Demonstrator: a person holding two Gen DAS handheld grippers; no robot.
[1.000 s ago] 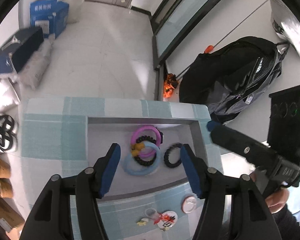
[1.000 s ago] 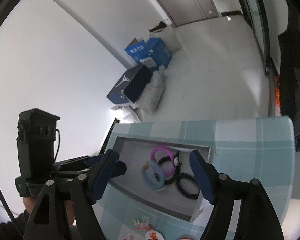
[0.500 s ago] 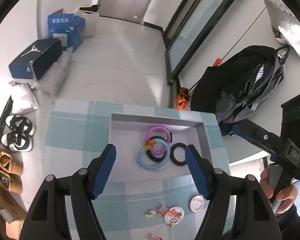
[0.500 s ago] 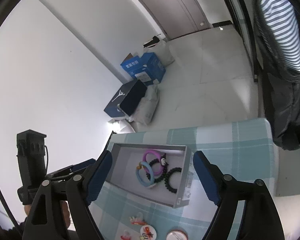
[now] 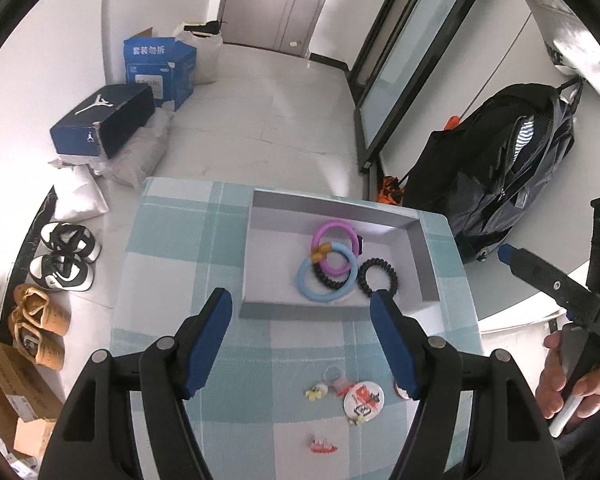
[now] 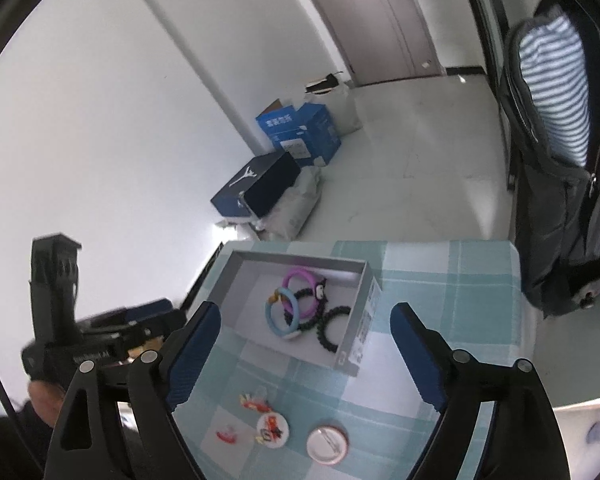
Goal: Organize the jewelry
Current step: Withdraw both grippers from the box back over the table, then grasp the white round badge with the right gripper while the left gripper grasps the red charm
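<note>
Jewelry still loose on the teal-and-white checked tabletop (image 5: pixel 172 240) is what I have to deal with: a small yellow flower charm (image 5: pixel 315 392), a round white pin badge with a red printed figure (image 5: pixel 363 398), a second round badge lying back-up with its pin showing (image 6: pixel 327 443) and a little red-and-white clip (image 5: pixel 323 447), all lying near each other in front of the shallow grey cardboard tray (image 5: pixel 332 207). Inside the tray sit a pink plastic ring (image 5: pixel 334 246), a light blue plastic ring (image 5: pixel 326 276) and a black coiled hair tie (image 5: pixel 378 276), overlapping one another. I judge the loose pieces light, thin and flat, so they should slide on the cloth; I would pinch each badge across its rim and take the clip by its middle, gently. My left gripper (image 5: pixel 302 344) hangs above the loose pieces, moderately open and empty. My right gripper (image 6: pixel 306 354) is opening wider with nothing between its jaws. Only the right wrist view shows the back-up badge whole; in the left view a finger hides most of it. That view also shows a white printed label (image 6: pixel 365 327) on the tray's outer wall. The left view alone shows the yellow charm plainly.
</note>
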